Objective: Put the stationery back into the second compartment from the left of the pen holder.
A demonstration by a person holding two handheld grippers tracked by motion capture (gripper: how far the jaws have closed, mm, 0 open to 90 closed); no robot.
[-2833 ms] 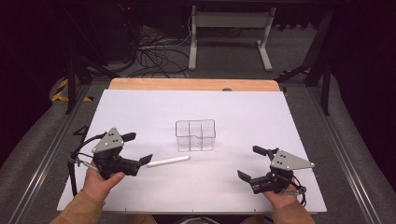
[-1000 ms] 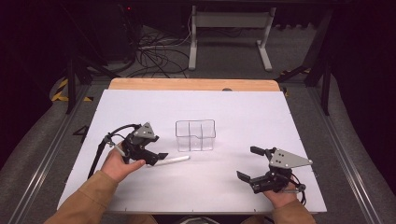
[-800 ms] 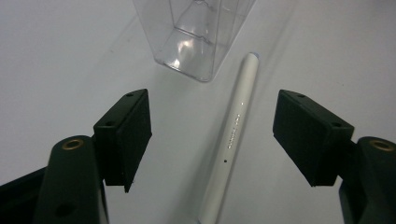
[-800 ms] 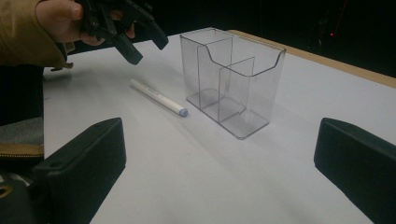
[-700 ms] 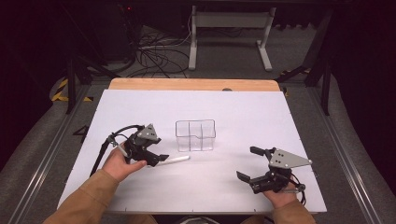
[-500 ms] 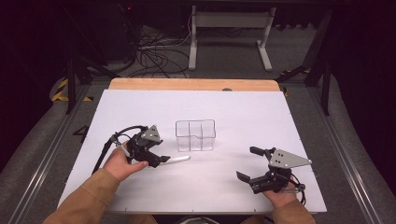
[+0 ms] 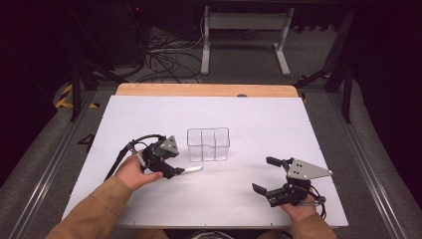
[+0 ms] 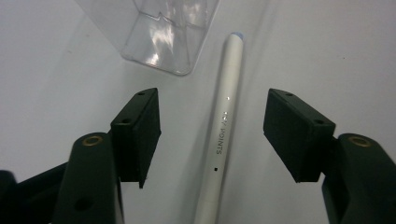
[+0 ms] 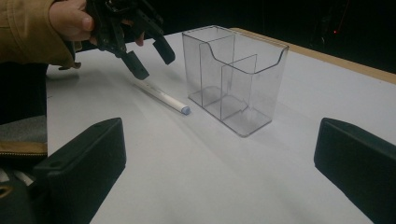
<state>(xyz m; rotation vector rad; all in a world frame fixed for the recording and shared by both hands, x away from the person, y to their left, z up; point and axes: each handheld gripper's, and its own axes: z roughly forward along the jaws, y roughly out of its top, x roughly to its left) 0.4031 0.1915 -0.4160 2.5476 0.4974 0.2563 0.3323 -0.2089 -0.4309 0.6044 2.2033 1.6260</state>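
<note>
The white pen (image 8: 223, 133) lies flat, capped tip toward the clear organizer (image 7: 208, 144). The left gripper (image 8: 212, 135) tilts down, jaws wide astride it, not gripping. The right gripper (image 7: 268, 175) rests open and empty.

We see the left gripper (image 8: 212, 135) with jaws wide apart, straddling a white pen (image 8: 223, 135) lying flat on the white surface (image 8: 327, 56), neither jaw touching it. Clear plastic holder (image 8: 163, 37) corner sits just beside the pen's blue tip.
</note>
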